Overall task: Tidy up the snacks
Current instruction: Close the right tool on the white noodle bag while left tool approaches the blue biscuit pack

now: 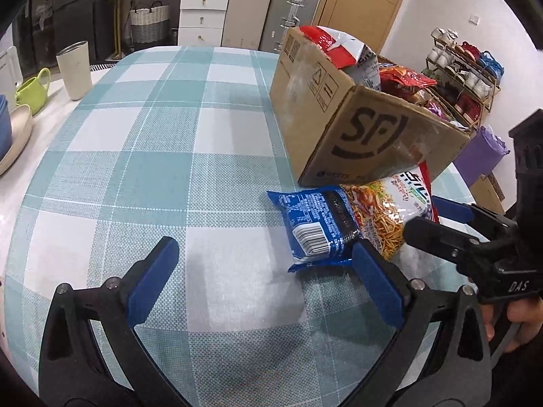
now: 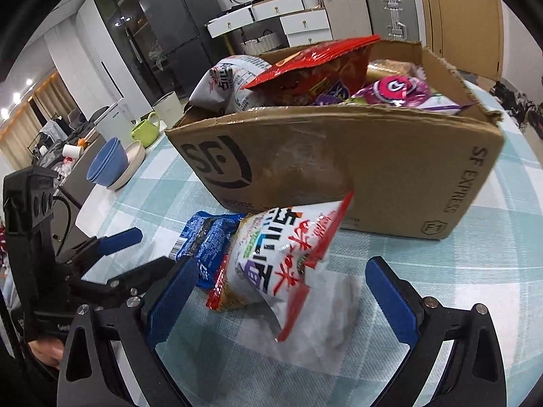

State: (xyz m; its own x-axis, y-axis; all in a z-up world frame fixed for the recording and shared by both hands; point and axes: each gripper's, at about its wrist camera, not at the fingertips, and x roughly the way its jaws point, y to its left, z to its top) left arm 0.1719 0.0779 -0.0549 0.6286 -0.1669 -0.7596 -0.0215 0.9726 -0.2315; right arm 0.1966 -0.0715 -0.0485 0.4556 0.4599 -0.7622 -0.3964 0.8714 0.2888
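Note:
An SF cardboard box (image 1: 356,118) (image 2: 339,169) full of snack bags stands on the checked tablecloth. In front of it lie a blue packet (image 1: 315,227) (image 2: 207,247) and a white-and-red noodle snack bag (image 1: 390,213) (image 2: 281,261), which overlaps the blue packet and leans toward the box. My right gripper (image 2: 283,295) (image 1: 420,213) is open, with the white bag between its spread fingers and neither pad pressing on it. My left gripper (image 1: 264,281) (image 2: 152,247) is open, its right pad (image 1: 376,281) close beside the blue packet's near corner.
At the table's left edge stand a beige tumbler (image 1: 73,69), a green mug (image 1: 32,91) (image 2: 146,132), and blue bowls on plates (image 2: 108,164). Bare tablecloth (image 1: 169,135) stretches left of the box. Drawers, suitcases and a shoe rack (image 1: 465,74) lie beyond the table.

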